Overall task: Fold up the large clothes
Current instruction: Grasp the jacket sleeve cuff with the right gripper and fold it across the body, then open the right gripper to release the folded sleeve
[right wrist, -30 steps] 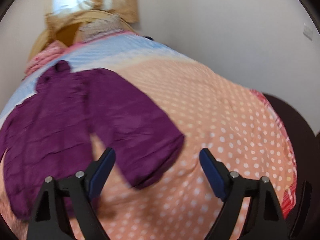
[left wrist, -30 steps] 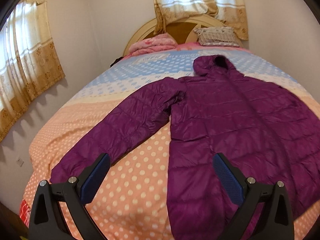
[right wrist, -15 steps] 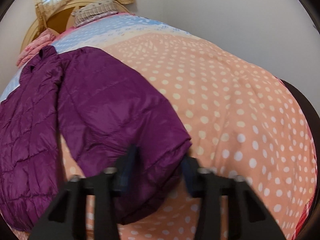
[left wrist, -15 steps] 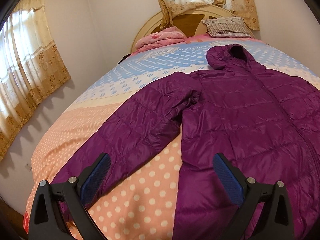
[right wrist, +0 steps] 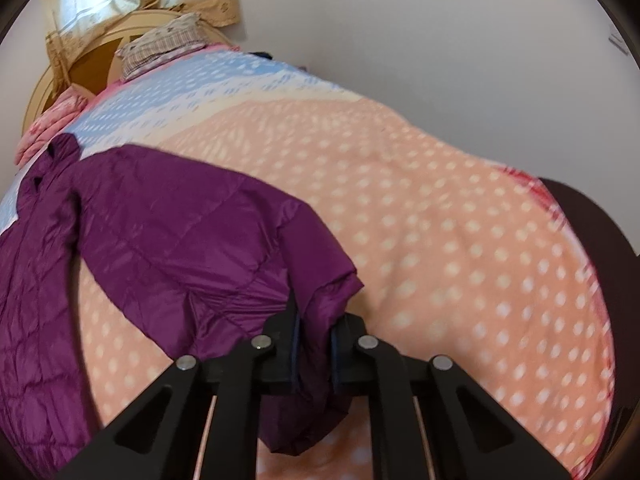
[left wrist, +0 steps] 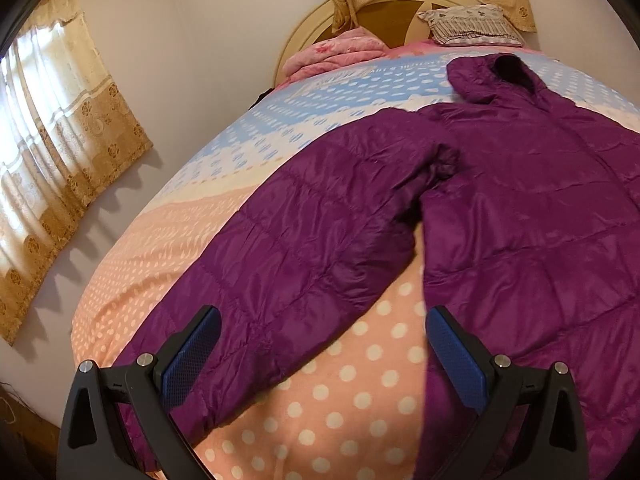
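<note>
1. Two grippers are mine to run here. The right gripper (right wrist: 314,334) has just been closing, and its black jaws are now clamped on the cuff end of one sleeve of the purple quilted hooded jacket (right wrist: 180,248); the fabric bunches up between the pads and hangs down below them.
2. My left gripper (left wrist: 322,354) stands wide apart, its blue textured pads (left wrist: 191,354) gripping nothing. The other sleeve (left wrist: 304,264) runs diagonally between the fingers (its cuff sits just beside the left-hand pad, though I cannot tell whether they touch).
3. The jacket lies spread flat, front up, on the polka-dot bedspread (left wrist: 360,392), peach at the near end and blue toward the headboard, with its hood (left wrist: 492,76) pointing to the pillows.
4. A pink folded blanket (left wrist: 332,54) and a patterned pillow (left wrist: 472,26) rest against the rounded wooden headboard (left wrist: 400,10).
</note>
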`<state>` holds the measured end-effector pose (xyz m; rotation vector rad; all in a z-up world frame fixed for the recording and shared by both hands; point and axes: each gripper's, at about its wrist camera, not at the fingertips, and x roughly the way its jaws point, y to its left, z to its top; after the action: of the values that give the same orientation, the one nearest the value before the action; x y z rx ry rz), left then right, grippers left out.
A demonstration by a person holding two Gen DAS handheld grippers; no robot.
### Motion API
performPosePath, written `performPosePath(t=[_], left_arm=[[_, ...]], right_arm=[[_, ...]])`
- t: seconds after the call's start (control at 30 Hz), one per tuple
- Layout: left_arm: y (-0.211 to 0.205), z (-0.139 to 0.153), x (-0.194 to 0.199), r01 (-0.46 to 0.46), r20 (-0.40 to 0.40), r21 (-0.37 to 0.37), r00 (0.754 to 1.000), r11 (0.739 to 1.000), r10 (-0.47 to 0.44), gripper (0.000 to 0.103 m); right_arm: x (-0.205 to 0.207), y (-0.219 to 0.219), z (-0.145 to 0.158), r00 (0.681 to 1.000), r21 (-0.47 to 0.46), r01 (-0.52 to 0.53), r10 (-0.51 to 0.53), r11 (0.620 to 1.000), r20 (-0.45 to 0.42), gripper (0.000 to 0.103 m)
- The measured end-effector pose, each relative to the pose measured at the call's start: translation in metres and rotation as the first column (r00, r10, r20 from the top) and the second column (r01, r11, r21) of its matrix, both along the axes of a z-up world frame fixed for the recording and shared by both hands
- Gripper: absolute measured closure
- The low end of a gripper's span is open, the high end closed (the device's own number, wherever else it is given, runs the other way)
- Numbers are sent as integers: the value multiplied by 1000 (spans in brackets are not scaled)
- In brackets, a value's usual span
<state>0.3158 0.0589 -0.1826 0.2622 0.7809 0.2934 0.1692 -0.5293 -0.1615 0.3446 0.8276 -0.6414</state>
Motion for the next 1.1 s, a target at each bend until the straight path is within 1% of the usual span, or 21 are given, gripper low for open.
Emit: performPosePath(t=[0.07,0.2,0.33,0.43,0.53,0.67,0.8,0.93,1.0,1.1], left_arm=[[1,-2,1,6,-1,3,1000,1000,-6,1],[-2,-4,2,42,-1,24,999,999,-42,1],[3,1,2,70,5,34,998,997,-70,1],[12,13,5,61,23,24,998,998,-62,1],[16,29,9,51,49,14,997,999,-52,1],[13,47,16,52,78,-15,996,999,-51,1],[3,59,24,60,102,-27,993,998,-57,1],[-5,58,36,60,100,-42,993,997,-56,1],[-8,55,41,59,93,-50,994,997,-54,1],[-11,49,45,62,85,-56,995,997,-57,1]], right_arm=[[-2,-6,3,1000,-30,13,-13,999,-11,92],[-6,-22,2,999,-12,50,-50,999,-1,92],[-8,-21,7,998,-16,54,-54,998,11,92],[-9,-15,28,997,-43,50,-48,998,56,92],[1,-3,59,994,-79,22,-13,997,111,92],[31,28,98,984,-135,-48,70,990,167,92],[67,67,118,967,-162,-137,168,977,194,92],[105,113,119,944,-188,-232,267,954,193,92],[125,138,113,929,-192,-284,319,940,187,92],[149,170,96,908,-195,-354,386,915,162,92]])
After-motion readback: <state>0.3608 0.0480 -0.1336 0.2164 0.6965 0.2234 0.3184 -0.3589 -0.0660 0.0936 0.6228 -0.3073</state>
